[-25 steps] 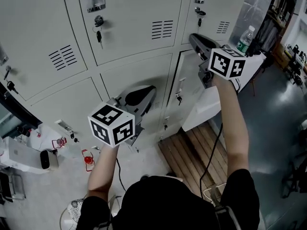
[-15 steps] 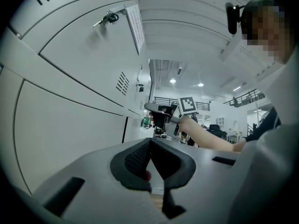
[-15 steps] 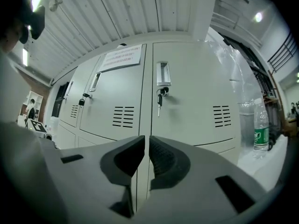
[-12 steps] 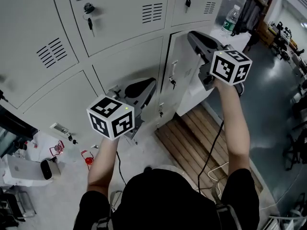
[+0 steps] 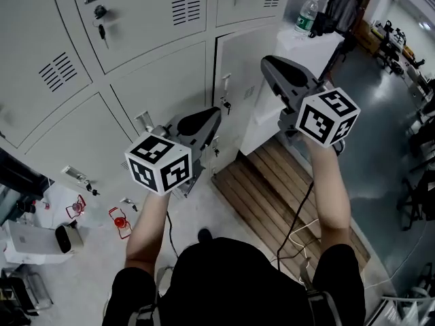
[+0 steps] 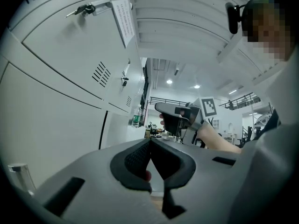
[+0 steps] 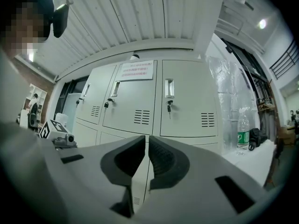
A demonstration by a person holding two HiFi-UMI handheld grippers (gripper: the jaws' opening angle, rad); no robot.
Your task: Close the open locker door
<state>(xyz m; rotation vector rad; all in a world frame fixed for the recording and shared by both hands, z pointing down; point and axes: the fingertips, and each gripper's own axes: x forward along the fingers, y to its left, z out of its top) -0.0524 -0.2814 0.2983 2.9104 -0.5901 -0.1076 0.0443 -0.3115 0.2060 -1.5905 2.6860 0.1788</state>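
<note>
The lower locker door (image 5: 239, 73) stands about flush with the row of grey lockers, with a thin dark line down its left edge and a key in its lock (image 5: 224, 104). My right gripper (image 5: 266, 64) is shut and empty. It hovers just right of that door, apart from it. My left gripper (image 5: 215, 116) is also shut, low in front of the neighbouring locker (image 5: 163, 80). In the left gripper view its jaws (image 6: 150, 142) meet at the tips. The right gripper's jaws (image 7: 146, 139) point at the locker fronts (image 7: 187, 101) with only a slit between them.
A white table (image 5: 319, 46) with a water bottle (image 5: 307, 11) stands right of the lockers. A slatted wooden platform (image 5: 272, 189) lies on the floor below the door. Boxes and a red item (image 5: 119, 221) sit at lower left. A cable (image 5: 299, 216) hangs from my right arm.
The locker door has swung from ajar to about flush with the row. My right gripper followed it in and now sits slightly back from it. The left gripper stayed in place.
</note>
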